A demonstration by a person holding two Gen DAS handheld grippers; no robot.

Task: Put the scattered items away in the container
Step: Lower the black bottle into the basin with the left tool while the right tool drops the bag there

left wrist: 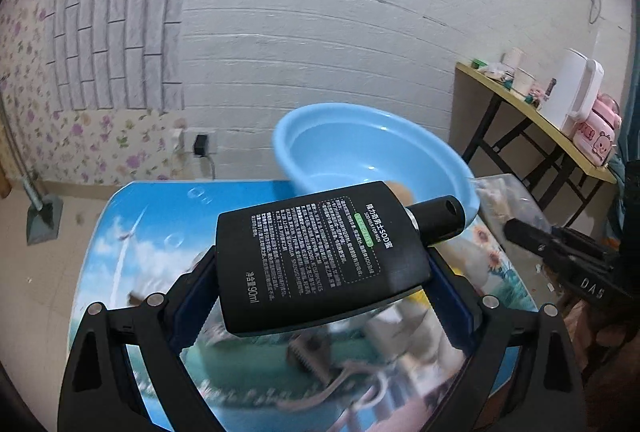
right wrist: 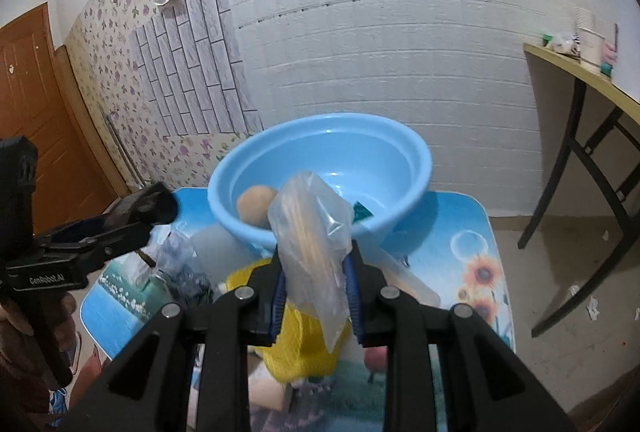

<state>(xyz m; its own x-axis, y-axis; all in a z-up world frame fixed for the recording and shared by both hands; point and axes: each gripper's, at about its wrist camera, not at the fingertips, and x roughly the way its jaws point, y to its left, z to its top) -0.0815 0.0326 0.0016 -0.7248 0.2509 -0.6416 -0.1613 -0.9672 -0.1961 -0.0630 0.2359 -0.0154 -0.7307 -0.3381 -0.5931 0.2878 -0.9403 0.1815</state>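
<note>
The left gripper (left wrist: 324, 272) clamps one black bottle (left wrist: 320, 256) across its flat body; the right gripper (right wrist: 316, 284) has its fingers narrowed on one clear plastic bag (right wrist: 312, 232) of pale sticks. Both hang short of the one blue basin (right wrist: 320, 168) at the table's (right wrist: 480, 232) far edge. Best carry each past the rim, then release low. Inside lie one tan ball (right wrist: 256, 206) and one green piece (right wrist: 362, 211).
</note>
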